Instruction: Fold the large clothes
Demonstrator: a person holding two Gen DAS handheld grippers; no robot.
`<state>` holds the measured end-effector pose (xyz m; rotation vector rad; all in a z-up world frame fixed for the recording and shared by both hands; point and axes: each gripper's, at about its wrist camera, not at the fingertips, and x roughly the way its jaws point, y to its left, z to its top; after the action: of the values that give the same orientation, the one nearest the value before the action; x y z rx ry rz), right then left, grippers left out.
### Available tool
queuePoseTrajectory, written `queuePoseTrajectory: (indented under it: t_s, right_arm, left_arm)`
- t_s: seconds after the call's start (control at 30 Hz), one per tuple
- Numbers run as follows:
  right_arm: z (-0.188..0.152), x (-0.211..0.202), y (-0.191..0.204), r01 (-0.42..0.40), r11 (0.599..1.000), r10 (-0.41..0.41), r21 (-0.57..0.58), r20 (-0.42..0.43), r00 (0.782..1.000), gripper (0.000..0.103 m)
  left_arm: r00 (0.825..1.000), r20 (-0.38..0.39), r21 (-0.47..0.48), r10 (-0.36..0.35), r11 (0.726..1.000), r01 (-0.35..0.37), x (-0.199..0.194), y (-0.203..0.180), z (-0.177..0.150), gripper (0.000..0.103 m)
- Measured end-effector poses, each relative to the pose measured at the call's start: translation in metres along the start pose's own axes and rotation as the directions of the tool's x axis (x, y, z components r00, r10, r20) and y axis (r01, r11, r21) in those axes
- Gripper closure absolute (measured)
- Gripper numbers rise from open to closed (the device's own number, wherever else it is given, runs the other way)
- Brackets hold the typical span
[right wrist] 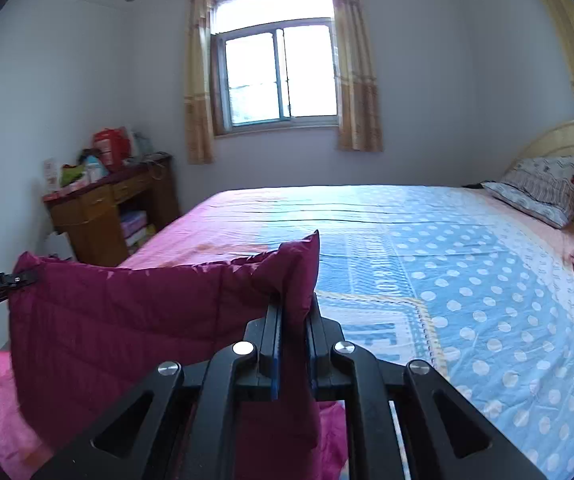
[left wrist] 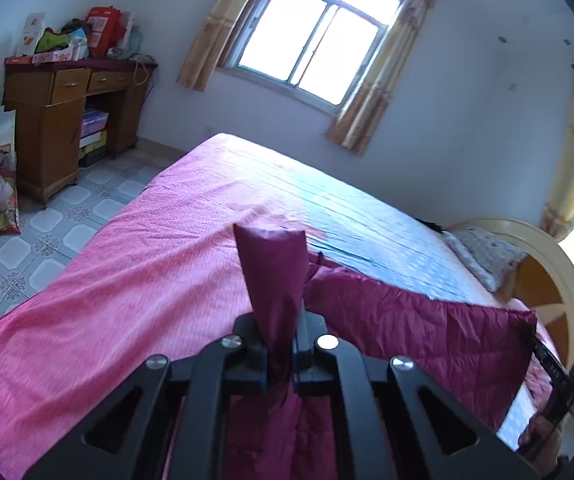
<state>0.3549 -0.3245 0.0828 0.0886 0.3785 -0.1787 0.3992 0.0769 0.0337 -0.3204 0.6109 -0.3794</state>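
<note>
Maroon padded garment (right wrist: 127,312) is held above bed (right wrist: 467,280), clenched by left gripper (left wrist: 281,344) & right gripper (right wrist: 293,320); corners may slip if over-tensioned.

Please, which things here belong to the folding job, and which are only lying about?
Job:
- maroon jacket
- left gripper, shut on it
- right gripper, shut on it
- bed

Lying about:
- pillow
- desk
- bags on desk

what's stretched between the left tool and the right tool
The maroon quilted garment: its top edge runs from the left tool to the right tool, both shut on it. The right wrist view shows the span; behind it lies the bed.
</note>
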Motion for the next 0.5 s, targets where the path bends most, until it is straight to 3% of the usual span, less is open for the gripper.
queuePoseTrajectory:
  t_s: [0.13, 0.23, 0.37, 0.5]
  right_arm:
    - [-0.025, 0.075, -0.013, 0.079, 0.996, -0.075, 0.039, -0.100, 0.992, 0.093]
    - [-0.059, 0.114, -0.021, 0.139, 0.989, -0.130, 0.043, -0.179, 0.975, 0.093]
    - [-0.097, 0.140, -0.034, 0.178, 0.983, -0.163, 0.036, -0.247, 0.955, 0.093]
    - [-0.110, 0.148, -0.055, 0.208, 0.969, -0.157, 0.136, -0.311, 0.937, 0.093]
  left_arm:
    - [0.991, -0.040, 0.015, 0.128, 0.992, -0.128, 0.067, 0.008, -0.022, 0.096]
    - [0.971, -0.090, 0.072, 0.223, 0.974, -0.217, 0.107, 0.013, -0.048, 0.096]
    - [0.962, -0.144, 0.044, 0.232, 0.973, -0.228, 0.126, 0.033, -0.070, 0.093]
    - [0.946, -0.199, 0.037, 0.255, 0.967, -0.253, 0.142, 0.039, -0.077, 0.085]
